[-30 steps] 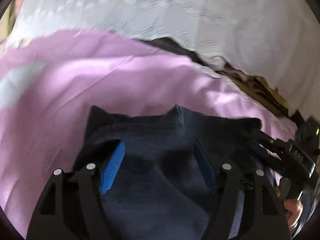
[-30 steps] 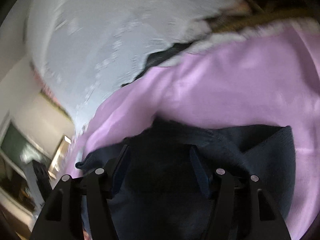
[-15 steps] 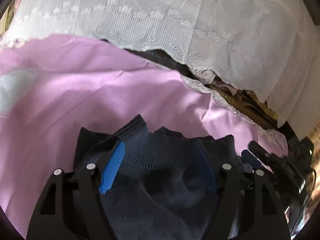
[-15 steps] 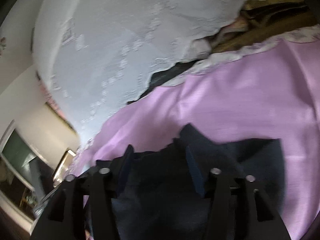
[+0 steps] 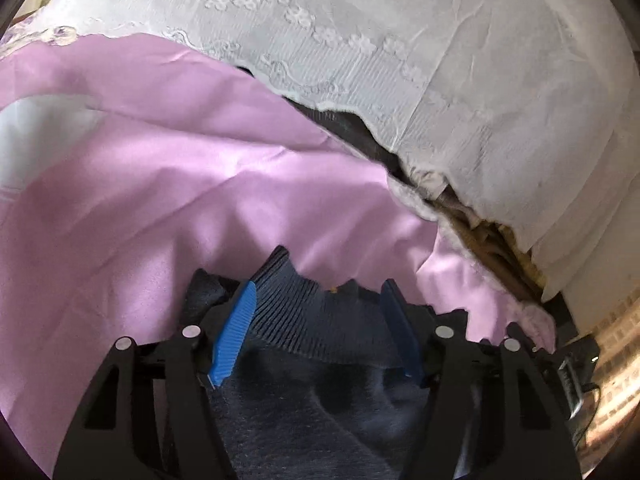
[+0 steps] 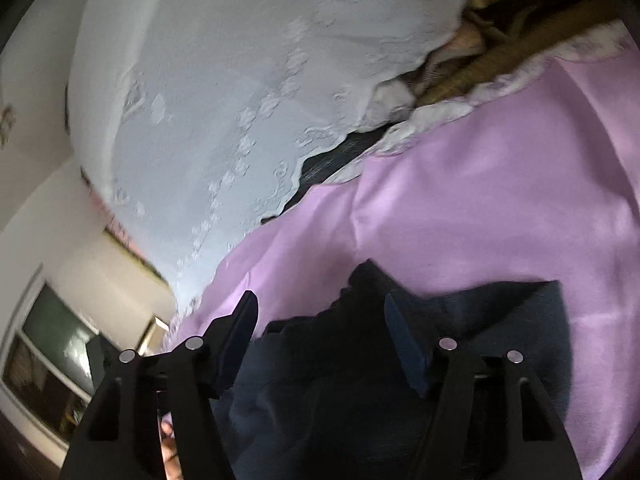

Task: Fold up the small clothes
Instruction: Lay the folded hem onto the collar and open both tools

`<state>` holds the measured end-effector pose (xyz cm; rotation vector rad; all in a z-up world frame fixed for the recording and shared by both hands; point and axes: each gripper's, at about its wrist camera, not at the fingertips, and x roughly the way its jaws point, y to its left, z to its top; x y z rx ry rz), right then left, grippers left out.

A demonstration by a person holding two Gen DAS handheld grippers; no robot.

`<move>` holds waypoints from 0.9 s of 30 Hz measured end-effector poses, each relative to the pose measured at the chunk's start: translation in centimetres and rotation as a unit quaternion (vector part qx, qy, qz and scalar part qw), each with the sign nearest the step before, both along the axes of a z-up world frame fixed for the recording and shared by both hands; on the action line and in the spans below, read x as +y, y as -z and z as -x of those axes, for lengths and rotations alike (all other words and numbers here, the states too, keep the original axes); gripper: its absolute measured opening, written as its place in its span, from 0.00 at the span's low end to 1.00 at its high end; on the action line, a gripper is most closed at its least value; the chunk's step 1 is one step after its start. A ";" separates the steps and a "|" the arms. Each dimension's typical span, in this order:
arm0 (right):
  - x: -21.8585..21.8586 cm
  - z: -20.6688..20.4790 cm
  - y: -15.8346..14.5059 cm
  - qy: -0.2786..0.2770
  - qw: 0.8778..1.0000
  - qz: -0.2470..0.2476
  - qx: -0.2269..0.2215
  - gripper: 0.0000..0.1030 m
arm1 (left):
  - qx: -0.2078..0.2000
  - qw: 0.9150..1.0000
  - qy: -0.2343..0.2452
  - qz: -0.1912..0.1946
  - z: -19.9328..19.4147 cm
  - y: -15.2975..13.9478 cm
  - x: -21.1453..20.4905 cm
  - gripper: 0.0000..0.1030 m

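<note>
Navy knit garment (image 5: 304, 392), one, pink sheet (image 5: 200, 184), one

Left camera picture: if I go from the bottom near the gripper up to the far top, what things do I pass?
Dark blue knitted garment → pink sheet → white lacy cloth.

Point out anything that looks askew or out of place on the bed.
The dark knit garment lies bunched on the pink sheet, its ribbed cuff wavy and crooked between the pads of the left gripper. Behind it, the white lace cover has ridden up, exposing brown bedding. Nothing looks torn or spilled.
</note>
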<state>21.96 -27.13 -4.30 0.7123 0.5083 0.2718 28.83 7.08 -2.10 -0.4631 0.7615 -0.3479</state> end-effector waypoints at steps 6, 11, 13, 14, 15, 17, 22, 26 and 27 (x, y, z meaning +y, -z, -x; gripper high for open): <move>-1.1 -0.6 2.0 0.010 0.999 -0.020 0.049 0.68 | 0.020 0.998 -0.001 -0.066 -0.5 1.2 -1.4 0.62; -0.5 0.9 0.6 0.022 1.000 0.010 0.019 0.69 | 0.003 0.999 0.007 -0.036 1.1 0.3 -1.5 0.63; 0.2 1.4 -0.5 0.012 1.000 0.018 -0.001 0.69 | -0.011 0.999 0.019 -0.045 1.9 -0.4 -2.4 0.65; 0.8 1.6 -1.0 0.002 1.000 0.020 -0.007 0.69 | -0.016 0.998 0.029 -0.050 2.2 -0.6 -3.0 0.67; 1.1 2.0 -1.2 -0.008 1.000 0.022 -0.012 0.69 | -0.020 0.998 0.039 -0.055 2.5 -0.7 -3.5 0.69; 2.2 1.9 -1.2 -0.035 0.999 0.037 -0.002 0.70 | -0.021 0.995 0.061 -0.076 3.0 -0.3 -4.9 0.72; 4.5 1.2 0.5 -0.040 0.989 0.134 0.050 0.72 | -0.021 0.971 0.080 -0.226 4.0 2.3 -9.1 0.78; 4.3 3.6 -0.5 -0.006 0.990 0.138 0.004 0.71 | -0.041 0.973 0.054 -0.221 5.9 1.5 -8.5 0.79; 4.1 4.9 -1.1 0.007 0.990 0.139 -0.019 0.71 | -0.047 0.977 0.051 -0.203 6.8 1.1 -7.9 0.79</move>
